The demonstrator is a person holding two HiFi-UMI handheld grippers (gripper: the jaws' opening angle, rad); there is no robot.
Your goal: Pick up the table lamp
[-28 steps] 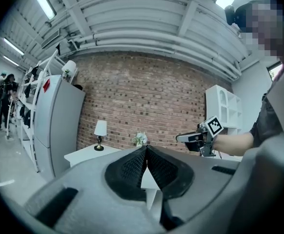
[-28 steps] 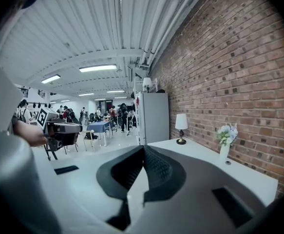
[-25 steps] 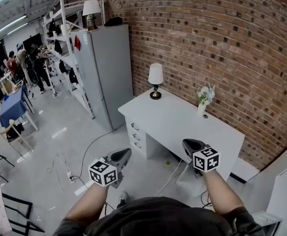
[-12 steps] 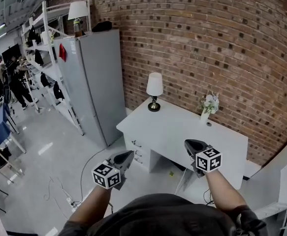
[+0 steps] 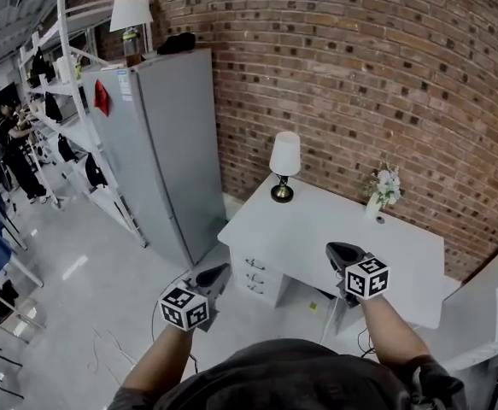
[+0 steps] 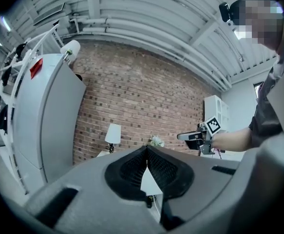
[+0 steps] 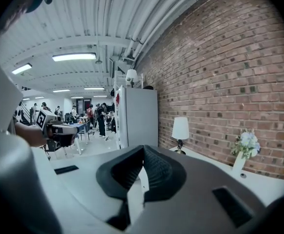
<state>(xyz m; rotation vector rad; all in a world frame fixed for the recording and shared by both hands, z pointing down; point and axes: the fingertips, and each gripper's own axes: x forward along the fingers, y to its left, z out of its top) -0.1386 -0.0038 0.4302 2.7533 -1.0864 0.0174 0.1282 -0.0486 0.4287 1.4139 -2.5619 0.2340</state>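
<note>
The table lamp [image 5: 284,156], with a white shade on a dark round base, stands at the far left corner of the white desk [image 5: 300,229] against the brick wall. It also shows in the left gripper view as a small lamp [image 6: 113,134], and in the right gripper view as a lamp [image 7: 180,129] ahead. My left gripper [image 5: 219,272] is over the floor in front of the desk, shut and empty. My right gripper [image 5: 338,250] hovers above the desk's near edge, shut with nothing in it. Both are well short of the lamp.
A tall grey cabinet [image 5: 159,143] stands left of the desk, with a second lamp [image 5: 131,11] on top. A white vase of flowers [image 5: 383,186] sits on the desk by the wall. Shelving [image 5: 69,101] and people fill the far left.
Both grippers and the view have come closer to the desk, and the lamp now sits further right in the head view. The jaws stay shut.
</note>
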